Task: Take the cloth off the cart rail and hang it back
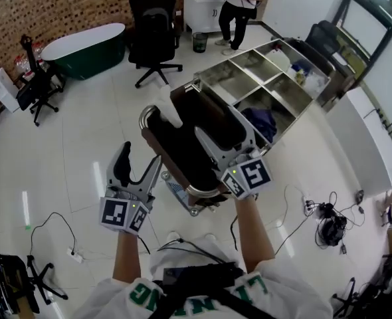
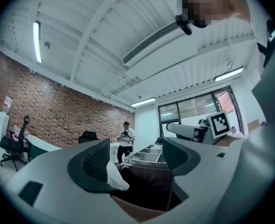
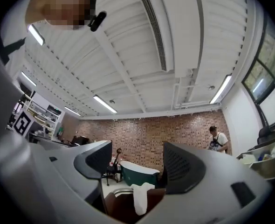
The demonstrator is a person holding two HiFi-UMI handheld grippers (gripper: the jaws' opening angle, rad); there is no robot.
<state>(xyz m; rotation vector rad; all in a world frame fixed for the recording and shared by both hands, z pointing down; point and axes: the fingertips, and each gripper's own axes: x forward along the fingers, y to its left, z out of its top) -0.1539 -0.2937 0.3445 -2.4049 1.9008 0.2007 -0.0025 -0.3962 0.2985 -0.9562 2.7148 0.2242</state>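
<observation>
Okay, both grippers are up in front of me at the cart (image 1: 286, 88). The cloth (image 1: 167, 109) is white and draped over the rail (image 1: 144, 117) at the far left corner of the dark bag (image 1: 186, 148), hanging down on the inner side. Neither gripper is touching it.

The left gripper (image 1: 140, 165) is out over the floor, just beside the cart's left side and nearer to me than the cloth. Its jaws are spread with nothing between them. In the left gripper view the cloth peeks out past the left-hand pad, well beyond the tips.

The right gripper (image 1: 222, 133) hovers over the bag at my end of the cart. Its jaws are also spread wide and hold nothing. In the right gripper view the cloth shows low in the gap, well apart from the pads, folded over the rail.

Beyond the cart there's a black chair (image 1: 153, 28), a green tub (image 1: 90, 45) by the brick wall, and a person (image 1: 239, 8) standing at the back.
</observation>
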